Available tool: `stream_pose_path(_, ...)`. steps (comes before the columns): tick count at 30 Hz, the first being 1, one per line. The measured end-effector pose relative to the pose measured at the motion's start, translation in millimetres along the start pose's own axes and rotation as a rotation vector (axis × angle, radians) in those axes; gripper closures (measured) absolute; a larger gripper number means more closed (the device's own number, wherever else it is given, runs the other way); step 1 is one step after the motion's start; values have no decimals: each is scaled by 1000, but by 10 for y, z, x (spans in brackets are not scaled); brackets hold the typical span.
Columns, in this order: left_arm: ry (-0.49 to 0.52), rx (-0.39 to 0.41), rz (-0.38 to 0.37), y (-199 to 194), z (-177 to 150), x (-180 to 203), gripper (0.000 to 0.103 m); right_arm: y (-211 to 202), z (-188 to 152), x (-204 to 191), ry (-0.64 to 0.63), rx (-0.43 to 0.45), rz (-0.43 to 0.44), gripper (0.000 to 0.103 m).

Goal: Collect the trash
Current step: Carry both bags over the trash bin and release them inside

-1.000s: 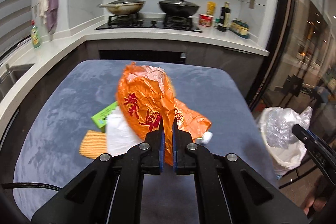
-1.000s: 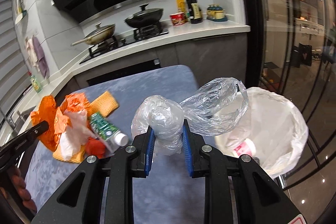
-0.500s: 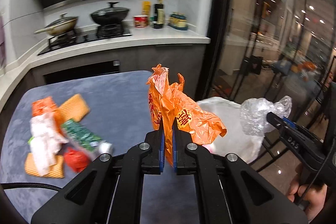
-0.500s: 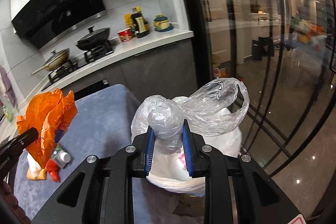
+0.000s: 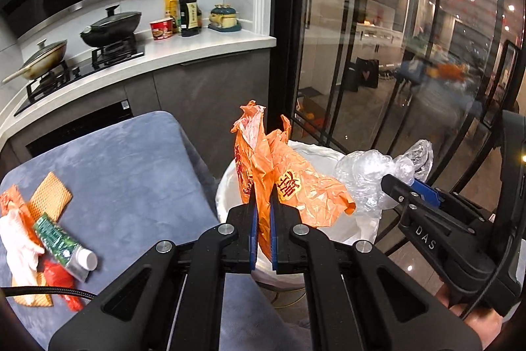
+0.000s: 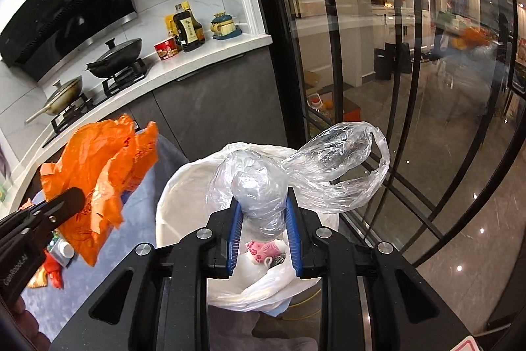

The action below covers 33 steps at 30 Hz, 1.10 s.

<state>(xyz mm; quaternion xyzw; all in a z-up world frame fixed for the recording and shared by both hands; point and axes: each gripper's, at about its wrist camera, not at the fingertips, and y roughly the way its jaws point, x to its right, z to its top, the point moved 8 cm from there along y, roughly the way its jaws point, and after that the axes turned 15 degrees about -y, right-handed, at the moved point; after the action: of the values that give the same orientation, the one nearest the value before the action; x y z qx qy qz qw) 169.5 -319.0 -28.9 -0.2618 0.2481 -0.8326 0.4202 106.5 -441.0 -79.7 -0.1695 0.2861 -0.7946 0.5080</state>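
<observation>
My left gripper (image 5: 262, 213) is shut on a crumpled orange plastic bag (image 5: 296, 186), held up over the near rim of a trash bin lined with a white bag (image 5: 315, 150). My right gripper (image 6: 263, 213) is shut on a balled clear plastic bag (image 6: 259, 189) whose loose loop (image 6: 342, 166) sticks out to the right, right above the bin (image 6: 184, 186). Trash lies inside the bin (image 6: 263, 252). In the right wrist view the orange bag (image 6: 102, 173) hangs at the left, just beside the bin. The right gripper (image 5: 397, 186) with the clear bag (image 5: 371, 173) shows in the left wrist view too.
A blue-grey cloth table (image 5: 131, 173) holds more trash at its left: a green tube (image 5: 62, 242), a waffle-patterned orange pad (image 5: 49, 199), white and red wrappers (image 5: 19, 245). Behind stand a kitchen counter with pans (image 5: 108, 28) and bottles. Glass doors (image 5: 394, 71) rise right of the bin.
Both grippers have swung right from over the table to above the bin, each still holding its bag. The table trash has slid to the left edge of the left wrist view.
</observation>
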Motion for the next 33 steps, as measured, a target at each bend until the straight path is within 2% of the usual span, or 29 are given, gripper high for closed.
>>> stream_pose_path(16,-8,-47,24,268,-27,4,97,135,-4,60,-2,-18,-9,78)
stream_pose_path(23,-11,-59,30,342,-19,-29,94,157,6,24,-10,-17,-18,75)
stream_pose_path(25,-16,-63,33,360,-17,-42,87,167,0,28,-9,-19,-20,72)
stream_pose_path(27,-21,-55,37,350,-6,-50,73,145,10,29,-6,-10,-27,63)
stream_pose_path(29,-25,-47,32,331,2,-49,70,108,30,31,-5,4,-34,56)
stream_pose_path(33,-25,-42,34,324,21,-61,69,78,60,11,-11,15,-40,53)
